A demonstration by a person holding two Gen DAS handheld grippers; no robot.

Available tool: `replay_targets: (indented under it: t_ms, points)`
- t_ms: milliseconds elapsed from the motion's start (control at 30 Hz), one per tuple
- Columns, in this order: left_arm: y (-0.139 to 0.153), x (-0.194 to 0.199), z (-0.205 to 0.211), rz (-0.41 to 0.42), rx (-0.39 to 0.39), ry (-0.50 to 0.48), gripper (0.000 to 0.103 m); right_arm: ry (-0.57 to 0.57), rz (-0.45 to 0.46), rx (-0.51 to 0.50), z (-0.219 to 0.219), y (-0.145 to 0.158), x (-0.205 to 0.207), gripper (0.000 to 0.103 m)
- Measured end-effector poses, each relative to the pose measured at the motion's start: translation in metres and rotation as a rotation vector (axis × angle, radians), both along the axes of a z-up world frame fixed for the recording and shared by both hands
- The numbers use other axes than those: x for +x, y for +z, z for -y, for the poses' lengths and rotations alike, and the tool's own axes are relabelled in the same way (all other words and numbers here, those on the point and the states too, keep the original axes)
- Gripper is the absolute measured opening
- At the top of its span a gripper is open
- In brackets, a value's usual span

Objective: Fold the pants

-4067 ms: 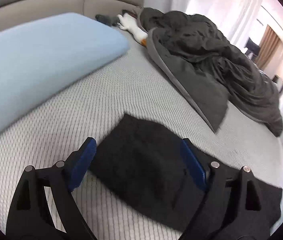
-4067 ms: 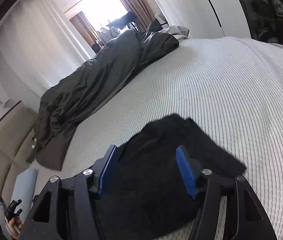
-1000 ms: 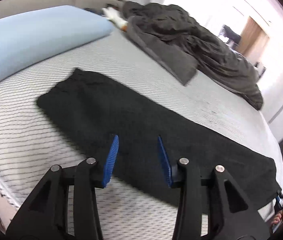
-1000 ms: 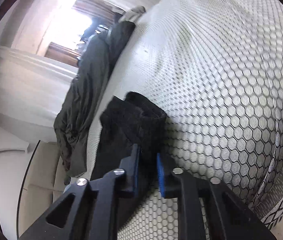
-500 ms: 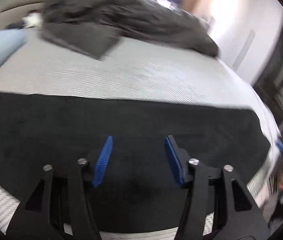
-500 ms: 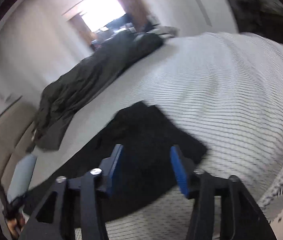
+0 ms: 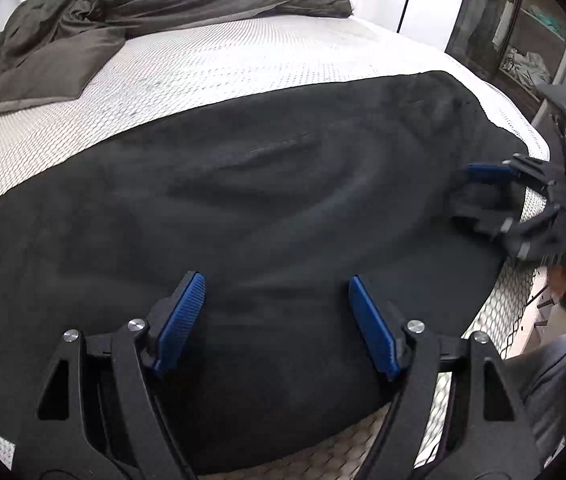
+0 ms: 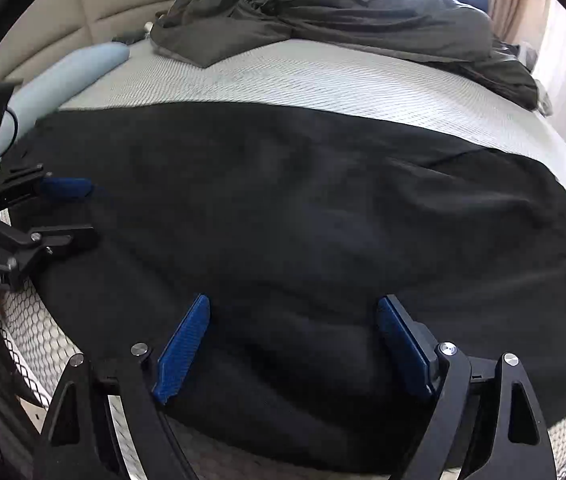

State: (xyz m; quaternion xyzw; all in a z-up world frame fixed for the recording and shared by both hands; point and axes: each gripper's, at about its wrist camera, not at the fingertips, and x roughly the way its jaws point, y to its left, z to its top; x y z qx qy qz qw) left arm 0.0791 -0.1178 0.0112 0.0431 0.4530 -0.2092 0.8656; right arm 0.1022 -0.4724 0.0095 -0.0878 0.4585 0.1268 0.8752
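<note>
Over pants (image 7: 263, 208), now spread flat lengthwise vs 4 s ago: L gripper (image 7: 277, 322) & R gripper (image 8: 291, 346) both wide open, empty — ready for next fold.

Daylight enters from the blown-out sheer window curtains (image 8: 563, 52) at upper right of the right wrist view, lighting the white honeycomb-knit mattress cover (image 8: 323, 76) evenly. The flat black fabric pants (image 7: 263, 200) swallow detail. Fisheye bending and dark vignetting ring both frames; the right edge of the left view is motion-blurred.

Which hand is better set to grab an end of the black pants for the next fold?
Probably right: the right gripper is open at the end of the pants, with cloth bunched between its fingers. The left gripper hovers open over flat cloth.
</note>
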Motion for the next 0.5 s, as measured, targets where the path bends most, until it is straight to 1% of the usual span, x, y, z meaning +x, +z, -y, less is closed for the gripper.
replay_targets:
  t_ms: [33, 100, 133, 167, 200, 233, 267, 333, 367, 433, 467, 500]
  points:
    - [-0.001, 0.0, -0.004, -0.006, 0.006, 0.003, 0.075, -0.048, 0.006, -0.006, 0.019, 0.004, 0.0, 0.086]
    - [-0.002, 0.003, -0.018, -0.013, 0.006, 0.028, 0.076, -0.176, 0.037, -0.081, 0.055, 0.007, 0.001, 0.086]
    - [-0.002, 0.004, -0.024, -0.019, 0.006, 0.051, 0.076, -0.277, 0.065, -0.166, 0.077, 0.008, 0.001, 0.084]
    - [-0.003, 0.004, -0.029, -0.024, 0.002, 0.064, 0.076, -0.345, 0.082, -0.218, 0.094, 0.008, 0.001, 0.088]
    - [-0.002, 0.004, -0.03, -0.027, -0.001, 0.072, 0.076, -0.414, 0.092, -0.238, 0.112, 0.008, 0.001, 0.089]
    - [-0.001, 0.005, -0.031, -0.028, -0.005, 0.083, 0.076, -0.457, 0.086, -0.21, 0.124, 0.009, 0.004, 0.089]
    - [0.001, 0.005, -0.031, -0.026, -0.011, 0.093, 0.076, -0.464, 0.085, -0.18, 0.125, 0.012, 0.006, 0.089]
    - [0.008, 0.006, -0.03, -0.009, -0.035, 0.104, 0.076, -0.459, 0.129, -0.171, 0.117, 0.024, 0.009, 0.089]
    - [0.013, 0.008, -0.03, -0.003, -0.059, 0.109, 0.076, -0.431, 0.15, -0.151, 0.109, 0.03, 0.005, 0.089]
    - [0.018, 0.014, -0.026, -0.003, -0.096, 0.099, 0.076, -0.343, 0.168, -0.043, 0.086, 0.042, 0.006, 0.089]
    - [0.019, 0.017, -0.021, -0.008, -0.095, 0.093, 0.076, -0.295, 0.159, 0.01, 0.07, 0.044, 0.015, 0.089]
    - [0.017, 0.022, -0.013, -0.018, -0.078, 0.086, 0.076, -0.234, 0.128, 0.054, 0.049, 0.044, 0.019, 0.089]
